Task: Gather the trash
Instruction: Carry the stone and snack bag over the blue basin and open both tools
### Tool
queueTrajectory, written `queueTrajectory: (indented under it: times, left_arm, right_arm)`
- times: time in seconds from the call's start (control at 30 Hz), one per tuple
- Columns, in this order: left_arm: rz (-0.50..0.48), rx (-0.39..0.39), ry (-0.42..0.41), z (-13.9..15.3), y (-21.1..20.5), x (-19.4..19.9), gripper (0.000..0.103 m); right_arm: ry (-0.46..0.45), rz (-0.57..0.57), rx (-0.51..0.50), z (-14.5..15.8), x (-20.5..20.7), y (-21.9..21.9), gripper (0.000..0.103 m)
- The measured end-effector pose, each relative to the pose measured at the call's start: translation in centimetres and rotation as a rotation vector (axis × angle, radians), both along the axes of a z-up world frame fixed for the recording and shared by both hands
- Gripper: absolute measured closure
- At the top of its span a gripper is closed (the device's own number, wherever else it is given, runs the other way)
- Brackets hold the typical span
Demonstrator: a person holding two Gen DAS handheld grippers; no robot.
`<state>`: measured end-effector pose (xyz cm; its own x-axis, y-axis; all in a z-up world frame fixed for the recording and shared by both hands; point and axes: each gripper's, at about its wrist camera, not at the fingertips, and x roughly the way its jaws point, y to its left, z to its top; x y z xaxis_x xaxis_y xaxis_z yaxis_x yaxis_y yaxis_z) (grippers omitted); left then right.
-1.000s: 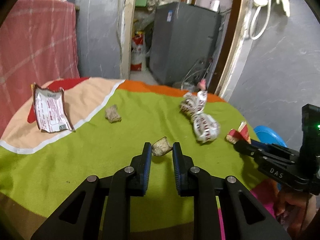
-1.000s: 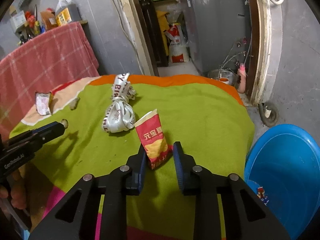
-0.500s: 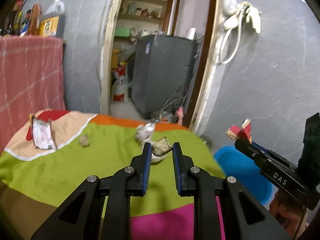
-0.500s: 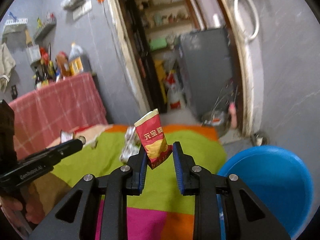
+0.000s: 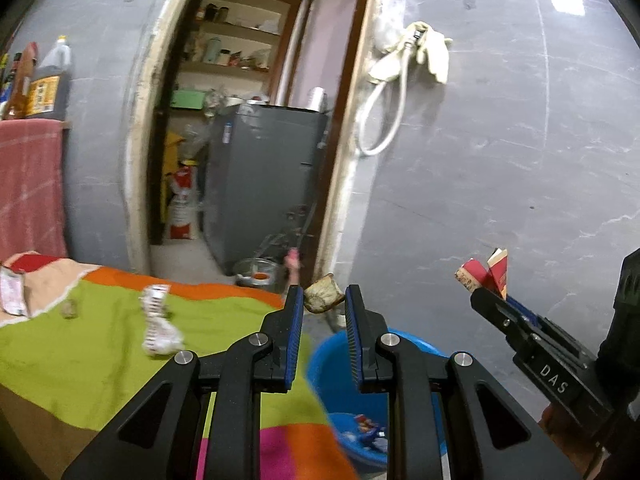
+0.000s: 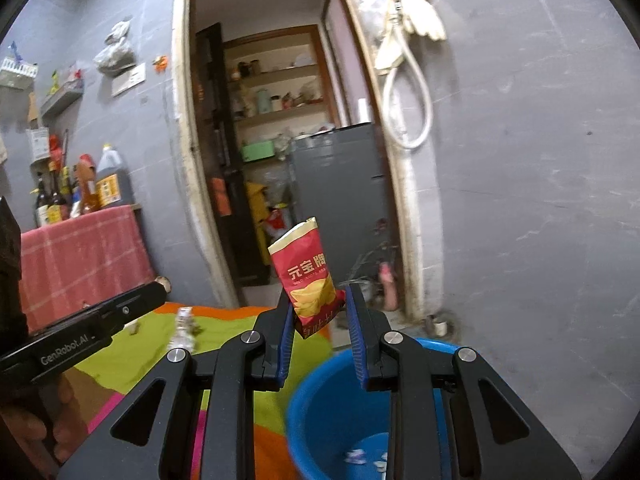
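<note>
Both grippers loaded, held in open air near the bed edge and the basin.

In the left wrist view, a flat wrapper [image 5: 12,292] lies at 9 o'clock on the striped bedspread [image 5: 100,360], a crumpled wrapper [image 5: 158,326] farther in. The left gripper [image 5: 320,300] is nearly closed, pinching a brown scrap [image 5: 323,299] at its tips. The blue basin [image 5: 332,364] sits at 6 o'clock beside the bed edge, some trash inside. In the right wrist view, the right gripper [image 6: 318,310], narrowly parted, clamps a red snack packet [image 6: 306,272] upright, bare grey wall [image 6: 520,200] at 3 o'clock.
</note>
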<state>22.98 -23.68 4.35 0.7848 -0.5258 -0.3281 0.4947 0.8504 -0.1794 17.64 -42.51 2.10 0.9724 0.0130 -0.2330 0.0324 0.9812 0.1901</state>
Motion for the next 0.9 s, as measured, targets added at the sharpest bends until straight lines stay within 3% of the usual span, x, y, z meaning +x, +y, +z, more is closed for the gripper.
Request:
queueTrajectory:
  times: [0.3,0.9]
  left_arm:
    - [-0.079,0.04,0.053,-1.9,-5.6,0.6,0.086]
    - [-0.111,0.067,0.26,-6.2,-7.8,4.0,0.085]
  right_arm:
    - [0.063,-0.084,0.045,-2.6,-0.5,-4.4,0.079]
    - [0.205,-0.098,0.117,-6.8,1.6,-6.3,0.075]
